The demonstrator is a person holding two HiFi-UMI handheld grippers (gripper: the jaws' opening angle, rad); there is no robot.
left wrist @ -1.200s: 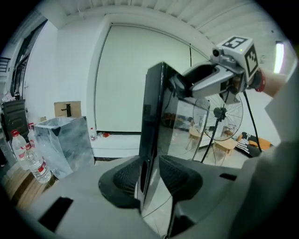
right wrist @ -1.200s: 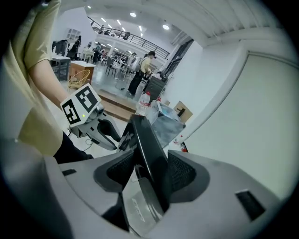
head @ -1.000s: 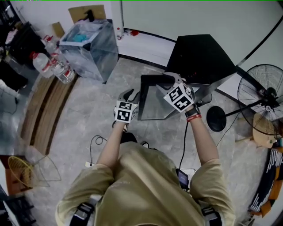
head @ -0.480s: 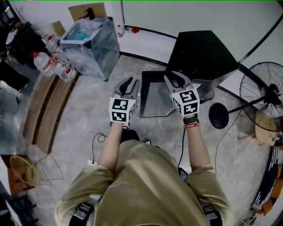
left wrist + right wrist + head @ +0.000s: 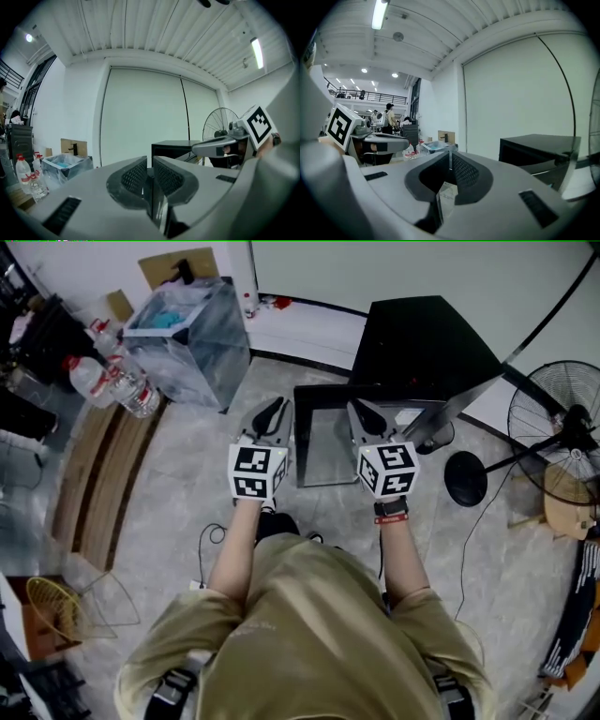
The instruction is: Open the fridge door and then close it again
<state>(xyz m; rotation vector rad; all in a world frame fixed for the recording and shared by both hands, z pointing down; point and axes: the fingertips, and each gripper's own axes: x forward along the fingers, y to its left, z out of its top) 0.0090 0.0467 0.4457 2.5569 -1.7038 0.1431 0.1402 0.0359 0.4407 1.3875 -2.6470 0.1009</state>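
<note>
A small black fridge (image 5: 422, 348) stands on the floor ahead, its glass door (image 5: 323, 451) swung open toward me. My left gripper (image 5: 277, 407) hovers just left of the door's free edge and touches nothing. Its jaws are closing, with only a narrow slit left and nothing between them (image 5: 150, 161). Over the glass pane my right gripper (image 5: 361, 409) is also closing, and its pads (image 5: 461, 171) have almost met on nothing. Each gripper view shows the other gripper alongside and the fridge (image 5: 534, 147) ahead.
A clear plastic bin (image 5: 187, 329) and water bottles (image 5: 117, 381) stand at the far left, beside wooden planks (image 5: 89, 474). A standing fan (image 5: 553, 413) with a round base (image 5: 466, 479) is on the right. A cable (image 5: 211, 540) loops on the floor by my feet.
Both grippers have risen and now sit side by side, level. The right one has rolled so its marker cube faces up. Both pairs of jaws have narrowed. The door stays open.
</note>
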